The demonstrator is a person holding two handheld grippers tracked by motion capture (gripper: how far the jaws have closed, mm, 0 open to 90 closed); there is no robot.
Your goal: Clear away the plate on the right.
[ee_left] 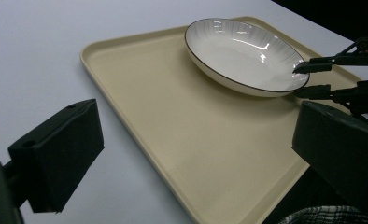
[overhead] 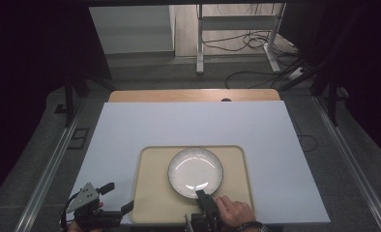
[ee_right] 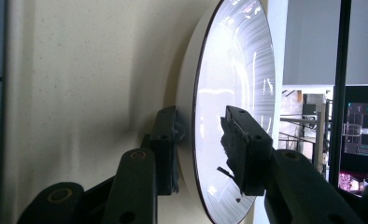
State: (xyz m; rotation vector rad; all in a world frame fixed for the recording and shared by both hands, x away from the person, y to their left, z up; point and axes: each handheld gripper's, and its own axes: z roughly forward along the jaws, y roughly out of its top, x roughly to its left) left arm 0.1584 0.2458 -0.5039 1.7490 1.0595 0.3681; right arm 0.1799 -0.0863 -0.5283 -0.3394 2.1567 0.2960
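- Right now the step in hand looks like taking hold of the shallow white ceramic plate with a thin dark rim [overhead: 195,172], which sits on the beige plastic tray [overhead: 150,193], toward that tray's far edge and a little right of its middle.
- The tray itself lies on the white table sheet [overhead: 193,121], at the sheet's near edge.
- At the plate's near rim the right gripper [overhead: 201,195] has one jaw over the lip and one under it; in the right gripper view [ee_right: 198,140] the jaws straddle the rim with a sliver of gap, so whether they have fully pinched is hard to say.
- Off the tray's near left corner, the left gripper [overhead: 117,197] hangs with its jaws spread wide and nothing between them; its own view looks across the tray's bare floor.
- Next, I judge, the right jaws must clamp firmly on the rim before any lift, since a one-sided hold will let the plate tip.
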